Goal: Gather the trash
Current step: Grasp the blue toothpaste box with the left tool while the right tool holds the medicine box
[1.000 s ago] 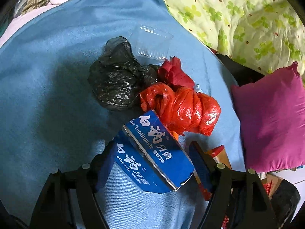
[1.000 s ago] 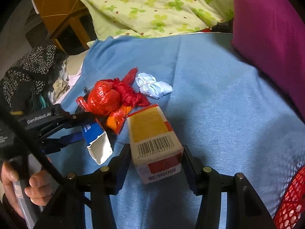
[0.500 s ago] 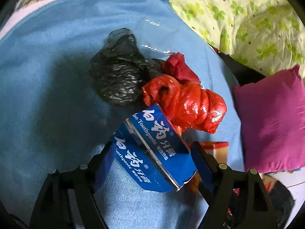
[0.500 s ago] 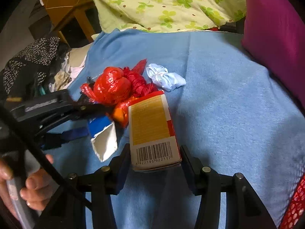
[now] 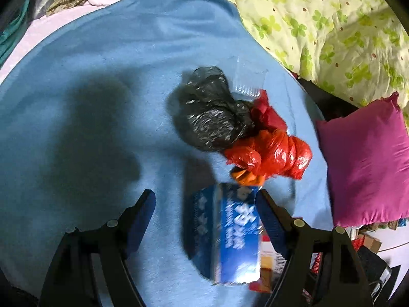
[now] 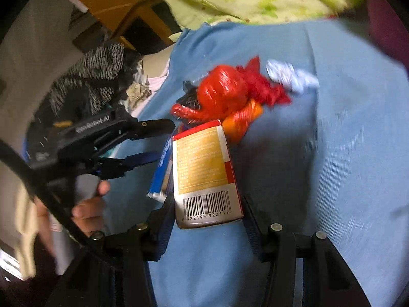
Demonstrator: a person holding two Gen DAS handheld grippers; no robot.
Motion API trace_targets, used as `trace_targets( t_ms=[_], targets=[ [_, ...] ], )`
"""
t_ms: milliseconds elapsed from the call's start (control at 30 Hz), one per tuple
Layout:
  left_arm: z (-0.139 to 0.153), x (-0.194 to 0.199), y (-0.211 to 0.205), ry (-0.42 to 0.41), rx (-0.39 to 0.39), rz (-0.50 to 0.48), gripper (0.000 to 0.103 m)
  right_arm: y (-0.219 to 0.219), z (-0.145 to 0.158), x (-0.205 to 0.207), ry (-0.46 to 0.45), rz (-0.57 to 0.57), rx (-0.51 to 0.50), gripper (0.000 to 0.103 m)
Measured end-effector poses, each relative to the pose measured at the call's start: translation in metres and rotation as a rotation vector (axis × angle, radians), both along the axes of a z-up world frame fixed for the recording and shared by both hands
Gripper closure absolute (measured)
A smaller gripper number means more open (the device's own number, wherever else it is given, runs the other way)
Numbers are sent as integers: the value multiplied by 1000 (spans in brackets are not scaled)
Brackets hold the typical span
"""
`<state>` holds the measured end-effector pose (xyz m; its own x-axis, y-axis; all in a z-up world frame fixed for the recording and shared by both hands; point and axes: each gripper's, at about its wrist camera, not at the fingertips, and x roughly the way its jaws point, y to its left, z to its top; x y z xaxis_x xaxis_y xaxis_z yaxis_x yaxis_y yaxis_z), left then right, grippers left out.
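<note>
My left gripper (image 5: 205,206) is open; the blue toothpaste box (image 5: 231,232) lies blurred against its right finger (image 5: 268,212), apart from the left finger. My right gripper (image 6: 204,209) is shut on a yellow and red carton (image 6: 204,174) with a barcode. The blue box (image 6: 163,168) shows just left of the carton, next to the left gripper (image 6: 153,138). Trash lies on the blue blanket (image 5: 102,76): a black plastic bag (image 5: 209,110), a red plastic bag (image 5: 276,153), an orange wrapper (image 5: 242,176), a clear plastic cup (image 5: 249,81) and a white crumpled bag (image 6: 288,76).
A magenta cushion (image 5: 368,158) lies at the right. A green flowered quilt (image 5: 319,20) lies at the back. Clothes (image 6: 87,87) are piled beside the blanket at the left. A wooden cabinet (image 6: 115,7) stands behind.
My left gripper has opened and let go of the blue toothpaste box, which has dropped toward its right finger. My right gripper has lifted the carton and brought it beside the blue box.
</note>
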<state>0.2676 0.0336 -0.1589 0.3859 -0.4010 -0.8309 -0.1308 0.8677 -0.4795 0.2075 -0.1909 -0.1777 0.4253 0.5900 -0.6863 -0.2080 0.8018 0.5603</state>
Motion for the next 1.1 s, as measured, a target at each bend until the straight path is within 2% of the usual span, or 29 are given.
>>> trace_targets(
  t_ms=[67, 133, 267, 400, 500, 633, 733, 767, 900, 1000, 1100],
  targets=[
    [0, -6, 0, -5, 4, -18, 22, -11, -3, -9, 21, -48, -1, 50],
    [3, -12, -5, -28, 27, -42, 22, -23, 1, -20, -2, -118, -64, 50],
    [14, -21, -30, -119, 65, -104, 22, -42, 23, -38, -109, -265, -223, 50],
    [19, -33, -62, -190, 153, -184, 22, -57, 31, -40, -133, -361, -255, 50],
    [6, -34, -75, -171, 211, -193, 22, -63, 22, -34, -96, -377, -238, 50],
    [-24, -31, -80, -84, 258, -176, 22, -69, 18, -31, -79, -376, -222, 50],
    [-26, -36, -73, -99, 243, -169, 23, -70, 15, -32, -77, -374, -208, 50],
    [-24, -39, -70, -107, 243, -166, 25, -70, 15, -32, -78, -374, -203, 50],
    [-13, -50, -58, -156, 256, -168, 48, -68, 16, -31, -92, -375, -200, 50],
    [-7, -56, -54, -193, 299, -174, 60, -65, 19, -32, -106, -372, -205, 50],
    [-1, -66, -49, -202, 304, -187, 62, -61, 21, -33, -119, -366, -210, 50]
  ],
)
